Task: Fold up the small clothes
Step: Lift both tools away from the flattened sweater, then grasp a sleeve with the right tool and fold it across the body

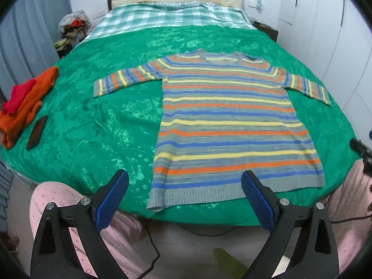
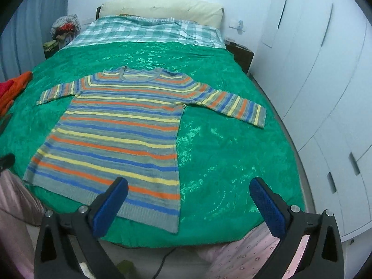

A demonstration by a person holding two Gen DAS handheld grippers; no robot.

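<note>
Left wrist view: striped sweater [image 1: 232, 125] lies flat on the green bedspread [image 1: 104, 121], sleeves spread to both sides, hem toward the near edge of the bed. Left gripper [image 1: 184, 196] hangs over the hem's left portion, jaws wide apart, nothing between them. Right wrist view: right gripper [image 2: 189, 197] spread just as wide, empty, above the hem's right corner and bare bedspread beside it.

Judgement: the fold is not yet begun. A sleeve looks like the natural first grab. Pinch one layer pair cleanly at the cuff or shoulder seam, lift only slightly, carry it across the body without dragging the torso. Knit will stretch; the slick bedspread may let the garment slide, so a second hold on the hem would help.

Hard to read: far right cuff [image 1: 320, 93] distorted by the lens. Orange and red clothes [image 1: 23, 102] at left are partly cut off; dark flat object [image 1: 36, 132] beside them, possibly a phone, not certain.
</note>
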